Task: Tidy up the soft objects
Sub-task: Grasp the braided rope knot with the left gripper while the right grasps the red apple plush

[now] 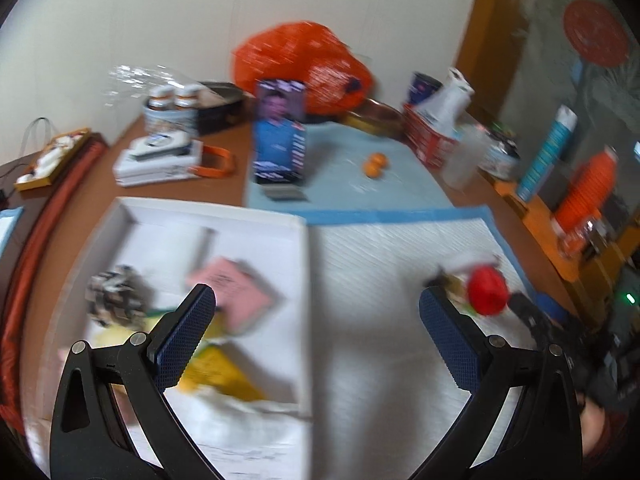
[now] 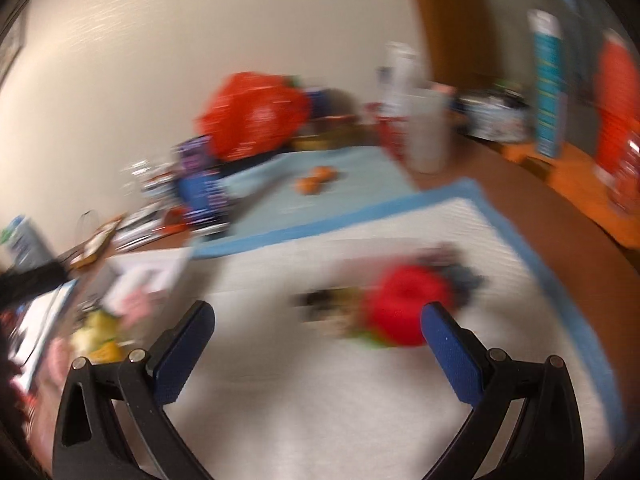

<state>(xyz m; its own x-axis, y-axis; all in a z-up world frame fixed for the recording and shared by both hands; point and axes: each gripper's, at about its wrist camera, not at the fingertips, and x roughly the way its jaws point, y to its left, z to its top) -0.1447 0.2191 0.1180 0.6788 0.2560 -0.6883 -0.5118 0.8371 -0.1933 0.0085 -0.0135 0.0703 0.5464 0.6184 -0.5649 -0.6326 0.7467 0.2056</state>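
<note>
Left gripper: the left gripper [image 1: 316, 308] hangs low over the seam between tray and mat, jaws spread wide, nothing between them.
Right gripper: the right gripper [image 2: 318, 316] is gaping too and empty, tilted down at the mat; this view is badly smeared.
In the tray: the white tray [image 1: 224, 216] on the left already holds a pink cloth [image 1: 236, 288], a yellow soft item [image 1: 220, 380] and a grey patterned bundle [image 1: 114, 298], so part of the sorting looks done.
Still out: the red soft toy [image 2: 404, 308] lies on the white mat [image 2: 320, 392], just ahead of the right gripper's right finger, with a few small blurred pieces beside it that I can't make out.
Next up: by my reading, that red toy is the pickup still owed.
Far back: two oranges [image 1: 375, 164] on the table, an orange bag [image 1: 304, 64] against the wall.
</note>
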